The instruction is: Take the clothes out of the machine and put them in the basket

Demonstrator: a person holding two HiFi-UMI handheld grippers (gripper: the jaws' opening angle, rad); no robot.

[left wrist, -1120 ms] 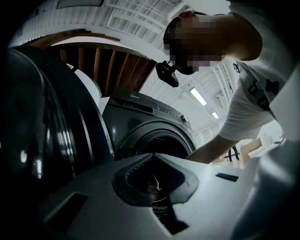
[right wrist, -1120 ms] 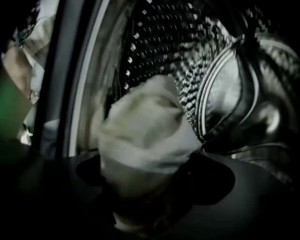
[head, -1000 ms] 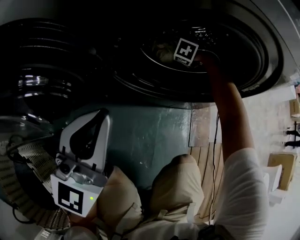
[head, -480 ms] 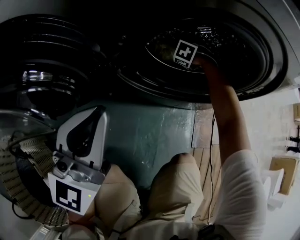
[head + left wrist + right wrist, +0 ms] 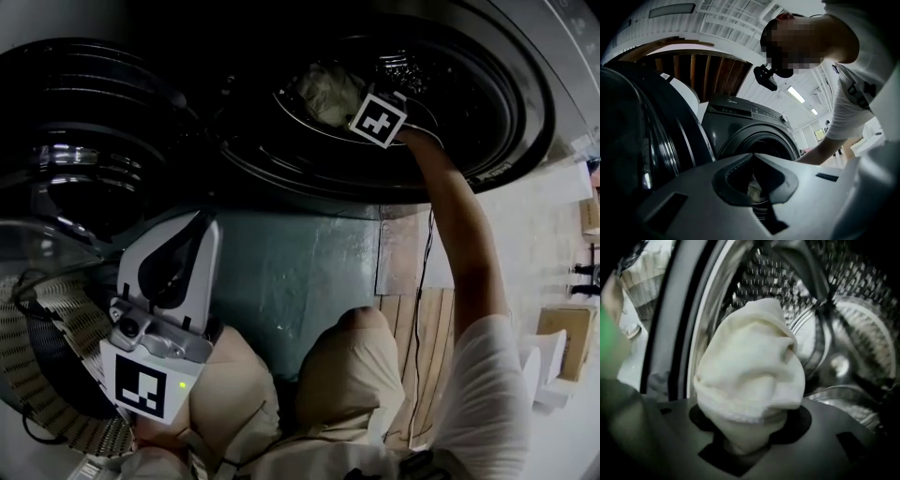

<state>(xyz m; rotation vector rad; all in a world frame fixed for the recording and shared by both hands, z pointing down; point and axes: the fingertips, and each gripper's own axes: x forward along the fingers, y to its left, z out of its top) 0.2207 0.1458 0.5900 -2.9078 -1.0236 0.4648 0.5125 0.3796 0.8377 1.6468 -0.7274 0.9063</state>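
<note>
A cream cloth (image 5: 750,366) bulges between the jaws of my right gripper (image 5: 747,437), which are closing on it and hold it lifted in front of the perforated steel drum (image 5: 843,310). In the head view the same cloth (image 5: 323,89) shows at the washing machine's round opening (image 5: 487,150), just ahead of the right gripper (image 5: 349,101). My left gripper (image 5: 203,225) stays low at the left beside the woven basket (image 5: 37,323), shut, with nothing between its jaws. From the left gripper (image 5: 752,158) I look up at the machine's front (image 5: 740,119).
The machine's open glass door (image 5: 84,159) hangs at the left, above the basket. The person's knees (image 5: 347,375) fill the bottom middle. A cable (image 5: 422,309) runs down the wooden floor. Cardboard boxes (image 5: 562,337) stand at the right edge.
The right gripper has pulled back toward the drum's mouth, and the cream cloth now shows bunched in front of it. The left gripper has hardly moved.
</note>
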